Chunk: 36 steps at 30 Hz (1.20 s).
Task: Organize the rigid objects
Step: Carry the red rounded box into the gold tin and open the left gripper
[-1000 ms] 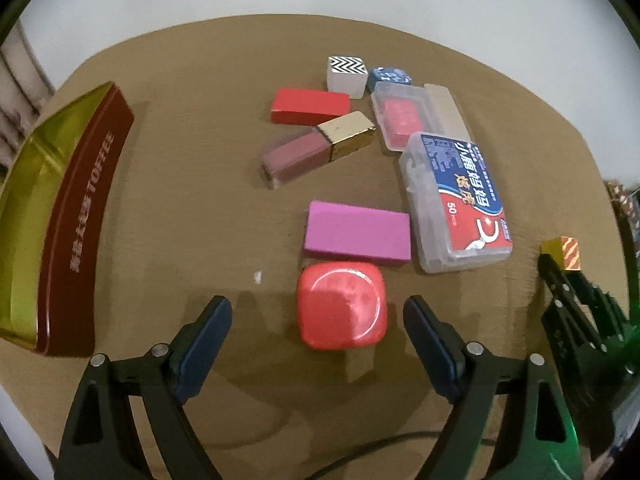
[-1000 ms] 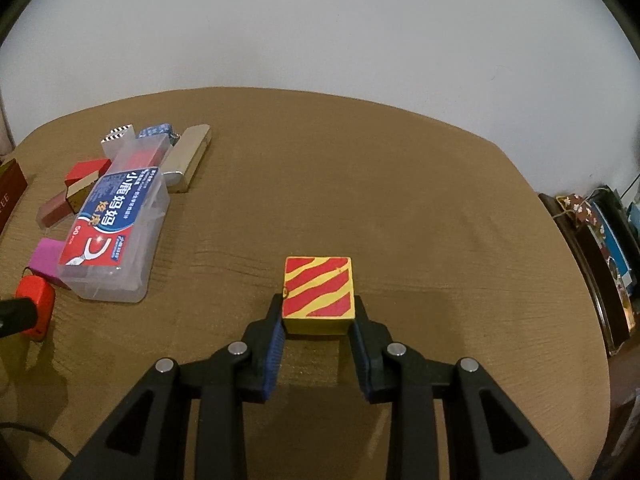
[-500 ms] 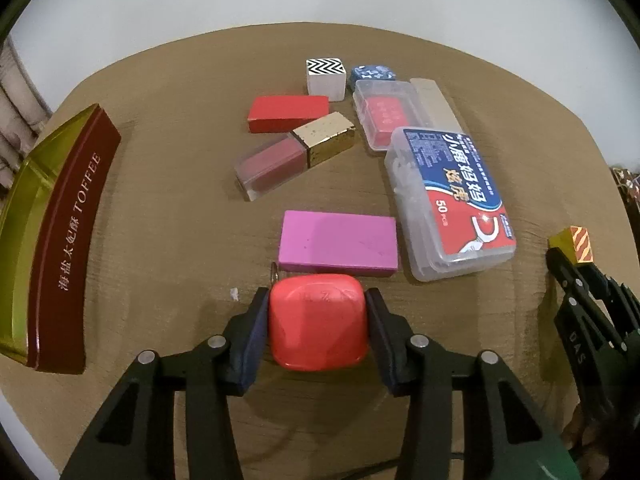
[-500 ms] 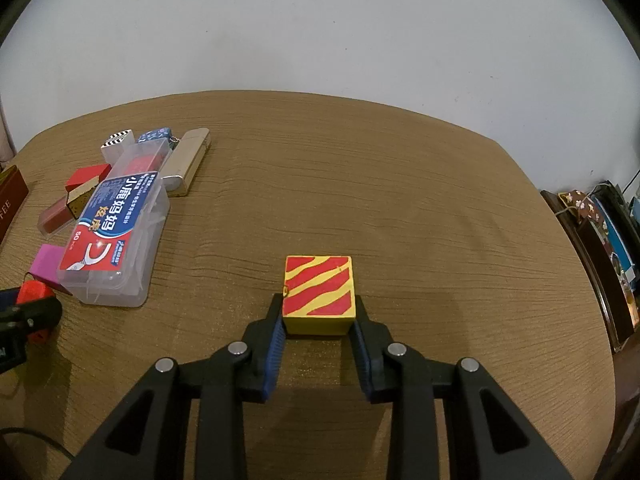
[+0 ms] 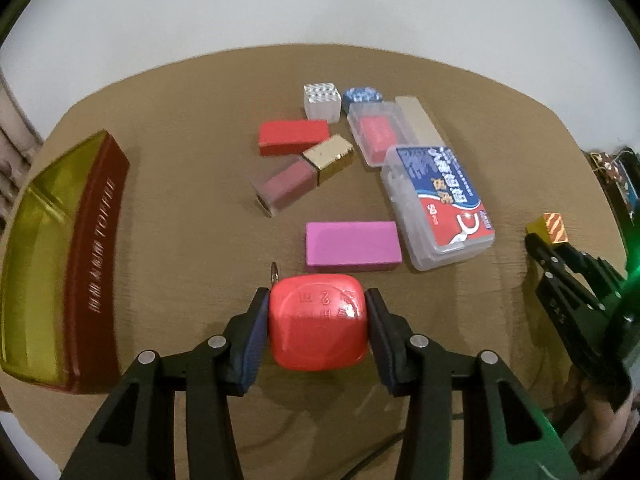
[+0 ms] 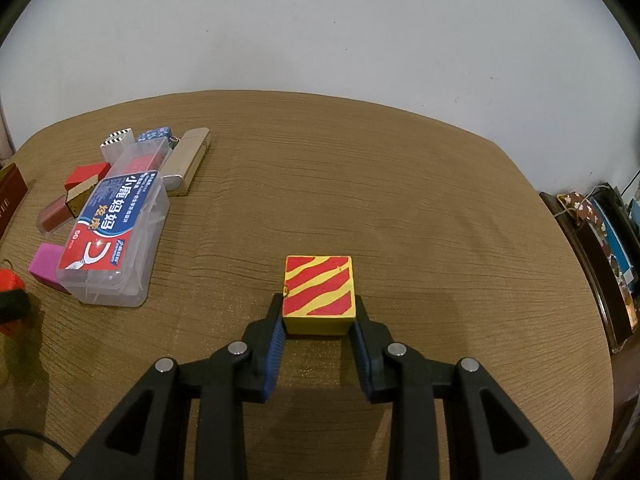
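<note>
My left gripper [image 5: 318,322] is shut on a rounded red case [image 5: 318,320] with a small metal ring, held just above the brown table. My right gripper [image 6: 318,322] is shut on a yellow cube with red stripes [image 6: 319,290]; that cube also shows at the right of the left wrist view [image 5: 548,229]. Ahead of the left gripper lie a pink block [image 5: 352,245], a clear floss-pick box with a blue and red label [image 5: 438,206], a lipstick with a gold cap [image 5: 304,174] and a red block [image 5: 293,137].
A dark red and gold toffee tin [image 5: 60,256] lies at the left of the table. At the back are a zigzag cube [image 5: 321,101], a blue cube [image 5: 362,97], a clear box with a red insert [image 5: 378,133] and a beige bar [image 5: 420,125]. Shelves [image 6: 596,248] stand beyond the table's right edge.
My left gripper closed on the red case and has lifted it slightly, drawing back from the pink block. The right gripper still holds the striped cube, barely moved.
</note>
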Motion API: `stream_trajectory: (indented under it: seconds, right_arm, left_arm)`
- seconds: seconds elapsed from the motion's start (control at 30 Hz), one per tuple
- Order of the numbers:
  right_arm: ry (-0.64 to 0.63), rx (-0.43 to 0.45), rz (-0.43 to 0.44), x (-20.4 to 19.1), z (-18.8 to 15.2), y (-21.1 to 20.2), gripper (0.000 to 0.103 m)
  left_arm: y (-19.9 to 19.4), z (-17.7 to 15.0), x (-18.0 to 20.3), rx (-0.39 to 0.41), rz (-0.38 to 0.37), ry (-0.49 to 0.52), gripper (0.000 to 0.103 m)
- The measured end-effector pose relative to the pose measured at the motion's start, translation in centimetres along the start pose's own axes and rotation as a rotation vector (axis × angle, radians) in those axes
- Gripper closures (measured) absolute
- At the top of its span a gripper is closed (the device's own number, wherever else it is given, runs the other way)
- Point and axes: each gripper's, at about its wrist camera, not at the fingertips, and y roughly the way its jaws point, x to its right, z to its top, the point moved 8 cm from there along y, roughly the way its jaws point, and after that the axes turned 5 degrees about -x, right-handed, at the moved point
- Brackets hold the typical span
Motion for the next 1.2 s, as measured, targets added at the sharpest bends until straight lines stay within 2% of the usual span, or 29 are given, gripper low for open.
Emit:
stream_trajectory:
  seconds: [0.1,0.27,0.4,0.47,0.63,0.73,0.93,1.03,1.2]
  right_arm:
    - [0.0,0.0,0.0,-0.2,0.0,-0.3,0.072]
    - [0.001,0.0,0.0,-0.2,0.1,-0.3,0.072]
    - [-0.001,-0.001,-0.005,-0.2,0.1,-0.3,0.072]
    - [-0.002,-0.001,-0.006,-0.3,0.1,-0.3,0.072]
    - [-0.006,0.0,-0.01,-0.5,0.0,-0.4,0.072]
    - [-0.008,0.0,-0.013,-0.3,0.1,-0.3,0.072]
    - [-0.011,0.001,-0.016,-0.3,0.1,-0.3,0.072]
    - [-0.014,0.001,-0.02,-0.2,0.2,-0.1,0.072]
    - [-0.011,0.0,-0.019,-0.1,0.3,0.0,0.072]
  left_arm:
    - [-1.6,0.9,-1.3,0.023,0.019,0.011,0.06]
    - [-3.9,1.6,-6.5,0.073,0.076,-0.025,0.06]
    - [-5.3,3.2,-13.7,0.087,0.129,-0.115,0.06]
    - [-5.7,3.6,-15.4,0.092,0.143,-0.16,0.06]
    - [-6.3,2.1,-21.7,0.082,0.217,-0.241,0.06]
    - [-5.1,1.1,-24.4,0.051,0.218,-0.284,0.06]
    - [-2.5,-0.5,-26.8,0.002,0.226,-0.296,0.06]
    - [-1.7,-1.3,-27.2,-0.004,0.204,-0.314,0.06]
    - [-0.3,-1.5,-27.8,-0.019,0.222,-0.296,0.06]
